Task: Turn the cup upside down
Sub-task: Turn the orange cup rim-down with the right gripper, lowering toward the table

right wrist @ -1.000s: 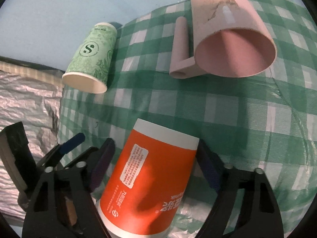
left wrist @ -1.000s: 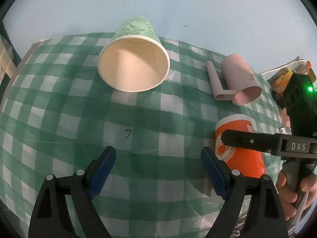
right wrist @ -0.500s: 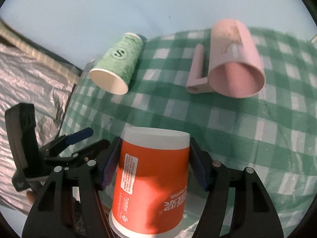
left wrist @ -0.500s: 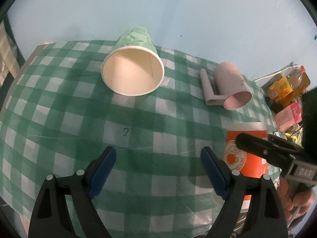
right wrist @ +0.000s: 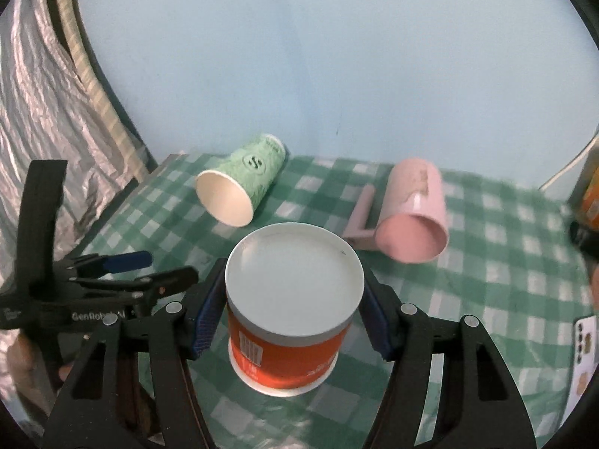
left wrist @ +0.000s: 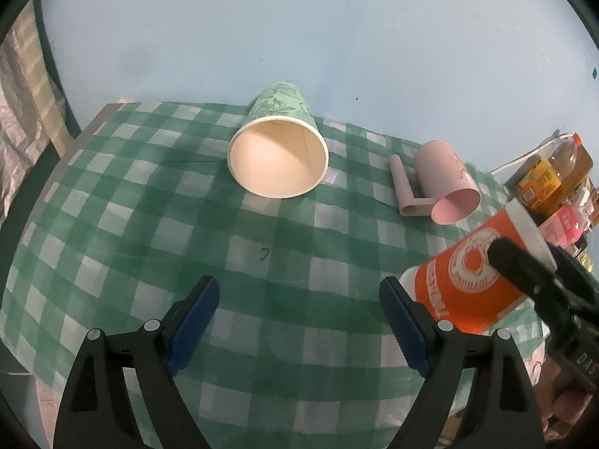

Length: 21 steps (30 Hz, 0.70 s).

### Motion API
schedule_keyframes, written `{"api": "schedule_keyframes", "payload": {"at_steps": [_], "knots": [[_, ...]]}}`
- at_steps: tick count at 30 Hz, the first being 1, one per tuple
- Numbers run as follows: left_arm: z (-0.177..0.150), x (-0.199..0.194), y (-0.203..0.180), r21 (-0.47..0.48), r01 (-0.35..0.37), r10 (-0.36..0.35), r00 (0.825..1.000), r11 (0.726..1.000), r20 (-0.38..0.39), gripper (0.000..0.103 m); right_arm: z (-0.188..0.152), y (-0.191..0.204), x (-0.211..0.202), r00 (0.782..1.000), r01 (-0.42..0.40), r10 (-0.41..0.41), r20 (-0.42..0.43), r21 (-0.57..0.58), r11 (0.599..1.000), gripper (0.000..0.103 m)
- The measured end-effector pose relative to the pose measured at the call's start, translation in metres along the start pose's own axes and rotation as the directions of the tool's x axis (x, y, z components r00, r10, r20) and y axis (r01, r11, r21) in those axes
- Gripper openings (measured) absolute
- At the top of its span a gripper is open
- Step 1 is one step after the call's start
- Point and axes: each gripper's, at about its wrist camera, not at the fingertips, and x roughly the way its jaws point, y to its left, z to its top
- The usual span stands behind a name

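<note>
Right hand-held gripper: clamped on the orange cup, one blue pad on each side of its wall.
Orange cup: held with its white base uppermost and rim downward, tilted; in the left wrist view it sits at the right side of the tabletop. Whether the rim touches the cloth cannot be told.
Left hand-held gripper: jaws spread wide, nothing between them, hanging over the checked cloth near its front edge, just left of the orange cup.
Green paper cup: lying on its side at the far edge of the tabletop, mouth facing the cameras.
Pink mug: lying on its side to the right of the green paper cup, handle on its left, well apart from the orange cup.
Tabletop: covered by a green-and-white checked cloth.
Bottles: grouped beyond the right edge of the cloth.
</note>
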Motion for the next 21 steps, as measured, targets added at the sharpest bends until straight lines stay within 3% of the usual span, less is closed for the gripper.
{"api": "schedule_keyframes", "payload": {"at_steps": [11, 21], "knots": [[-0.015, -0.017, 0.005, -0.005, -0.057, 0.057, 0.994, 0.998, 0.09, 0.088, 0.003, 0.011, -0.012, 0.995, 0.089, -0.087, 0.056, -0.036, 0.995, 0.066], [-0.024, -0.015, 0.006, 0.007, -0.073, 0.072, 0.992, 0.997, 0.105, 0.088, 0.001, 0.013, -0.004, 0.993, 0.117, -0.117, 0.018, -0.042, 0.992, 0.066]]}}
